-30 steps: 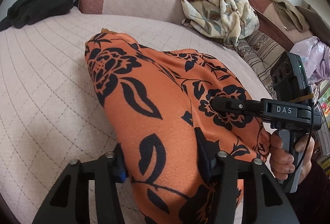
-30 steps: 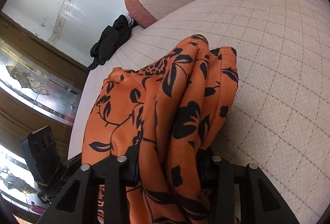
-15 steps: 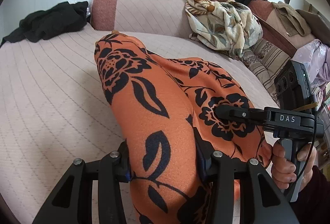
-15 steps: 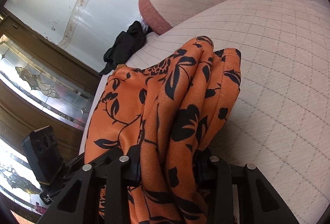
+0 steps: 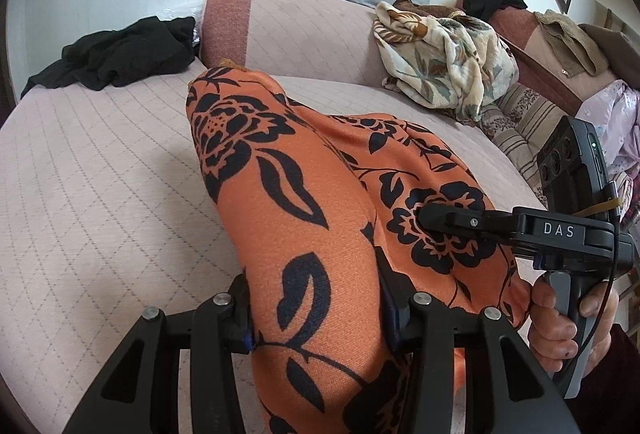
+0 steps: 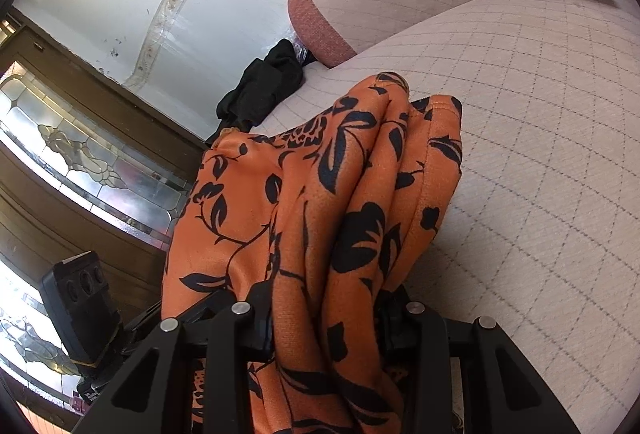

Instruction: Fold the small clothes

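Orange floral garment (image 5: 304,242) between both jaws

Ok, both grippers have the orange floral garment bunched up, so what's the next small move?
Probably draw the two grippers apart to spread it. The left gripper and right gripper each clamp a thick bunch of the orange floral garment, which hangs in rolled folds over the quilted cushion, too crumpled to fold.

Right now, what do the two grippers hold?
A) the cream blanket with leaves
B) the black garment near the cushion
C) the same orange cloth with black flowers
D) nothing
C: the left gripper and the right gripper each clamp a bunch of the orange cloth; the black garment lies apart by the cushion.
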`<act>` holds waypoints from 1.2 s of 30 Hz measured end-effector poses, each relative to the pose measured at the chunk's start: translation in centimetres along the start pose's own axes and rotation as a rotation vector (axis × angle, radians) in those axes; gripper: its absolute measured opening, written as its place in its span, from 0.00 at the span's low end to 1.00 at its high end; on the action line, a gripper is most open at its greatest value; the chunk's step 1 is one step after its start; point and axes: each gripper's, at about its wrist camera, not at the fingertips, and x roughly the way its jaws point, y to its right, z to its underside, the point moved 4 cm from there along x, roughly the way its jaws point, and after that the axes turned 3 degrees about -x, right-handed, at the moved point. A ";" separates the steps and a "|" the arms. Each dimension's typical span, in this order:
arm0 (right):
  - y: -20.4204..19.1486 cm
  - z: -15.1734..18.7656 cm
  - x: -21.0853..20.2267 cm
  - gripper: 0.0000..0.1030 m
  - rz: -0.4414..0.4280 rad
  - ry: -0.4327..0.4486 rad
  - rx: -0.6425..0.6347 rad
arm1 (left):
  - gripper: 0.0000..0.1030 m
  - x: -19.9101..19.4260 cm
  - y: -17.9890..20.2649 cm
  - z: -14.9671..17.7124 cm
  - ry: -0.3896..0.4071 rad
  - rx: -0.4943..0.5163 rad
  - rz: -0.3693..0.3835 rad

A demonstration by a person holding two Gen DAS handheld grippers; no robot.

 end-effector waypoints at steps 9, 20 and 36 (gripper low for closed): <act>-0.4 0.0 -0.2 0.38 -0.022 -0.001 -0.006 | 0.47 -2.4 -0.8 0.6 0.023 0.011 -0.041; -1.2 0.3 0.1 0.38 -0.057 -0.043 -0.016 | 0.47 -4.3 -3.2 1.9 0.010 -0.005 -0.103; 0.3 2.9 4.6 0.50 0.035 -0.211 0.040 | 0.74 -2.5 -7.3 4.9 -0.114 -0.057 -0.224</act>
